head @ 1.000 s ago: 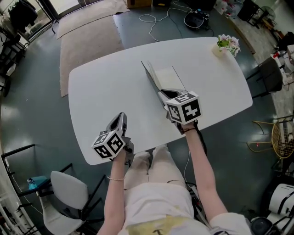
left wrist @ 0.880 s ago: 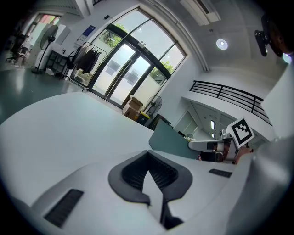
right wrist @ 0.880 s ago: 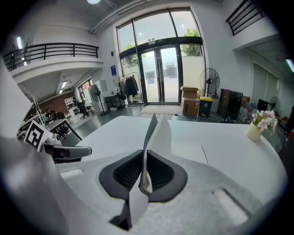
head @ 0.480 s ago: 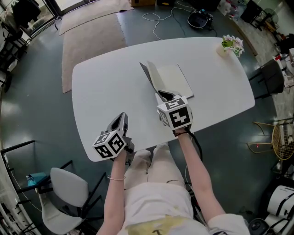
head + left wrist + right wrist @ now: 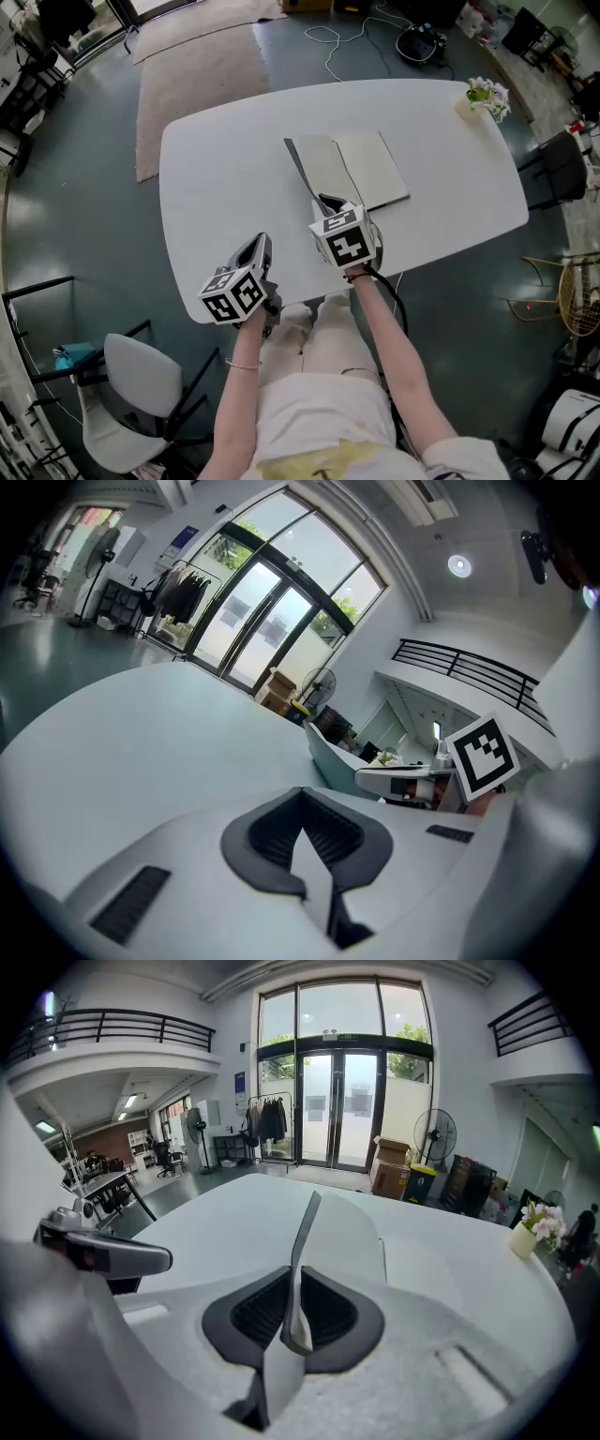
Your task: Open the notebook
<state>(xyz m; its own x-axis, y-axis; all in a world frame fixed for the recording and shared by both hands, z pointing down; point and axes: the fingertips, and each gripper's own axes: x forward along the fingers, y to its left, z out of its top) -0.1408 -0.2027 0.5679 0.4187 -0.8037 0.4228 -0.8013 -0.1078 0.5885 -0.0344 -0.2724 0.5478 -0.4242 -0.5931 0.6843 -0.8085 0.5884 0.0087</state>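
The white oval surface [image 5: 216, 178] fills the middle of the head view, with grey floor all round it. A pale rug [image 5: 197, 66] lies on the floor beyond its far left end. A white chair [image 5: 141, 384] stands off its near left corner.

The notebook [image 5: 375, 169] lies around the middle of the surface, a little to the right. Its pages rest flat. Its cover [image 5: 302, 169] is raised off the pages and stands on edge along the book's left side.

The right tongs [image 5: 323, 200] are at the near end of the notebook, clamped on the cover. In the right gripper view the thin cover [image 5: 305, 1232] runs upright between the two dark pads [image 5: 258, 1312], which press on it from both sides.

The left tongs [image 5: 262, 241] are to the left of the right ones and well apart from the notebook, over bare surface by the near edge. The left gripper view shows their tips [image 5: 305, 841] together with nothing in them.

A small pot of flowers [image 5: 487, 94] sits at the far right end of the surface, well apart from the notebook.
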